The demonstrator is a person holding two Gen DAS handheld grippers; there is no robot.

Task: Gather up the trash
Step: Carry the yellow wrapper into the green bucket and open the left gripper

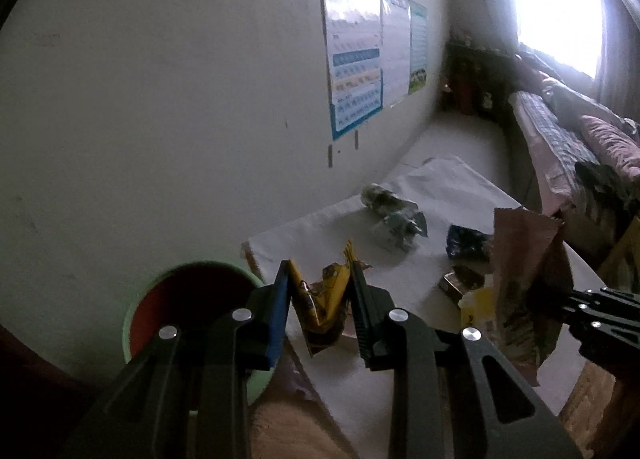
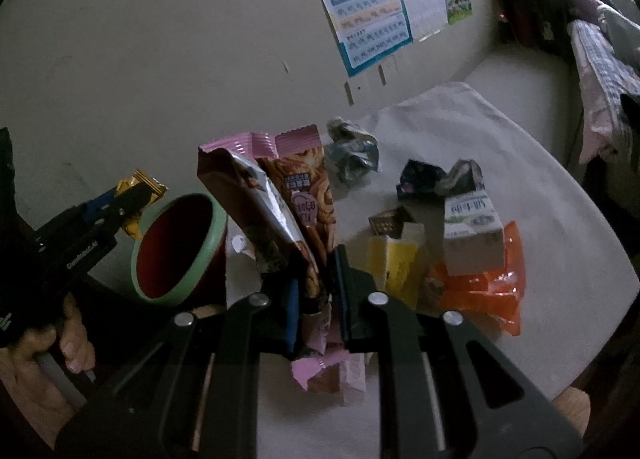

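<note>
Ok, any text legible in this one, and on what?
No text reads with certainty.
Pink snack bag: round label, blurred.
White carton: green lettering, unreadable.
Wall chart: rows of characters, too small.
Yellow wrapper: print blurred.
Left gripper: white print on its body, too small.

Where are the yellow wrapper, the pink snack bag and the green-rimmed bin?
yellow wrapper (image 1: pixel 326 301), left wrist view, crumpled middle.
pink snack bag (image 2: pixel 304 195), right wrist view, printed front.
green-rimmed bin (image 2: pixel 208 247), right wrist view, right rim.

Crumpled yellow wrapper (image 1: pixel 326 301), pink snack bag (image 2: pixel 298 219)
</note>
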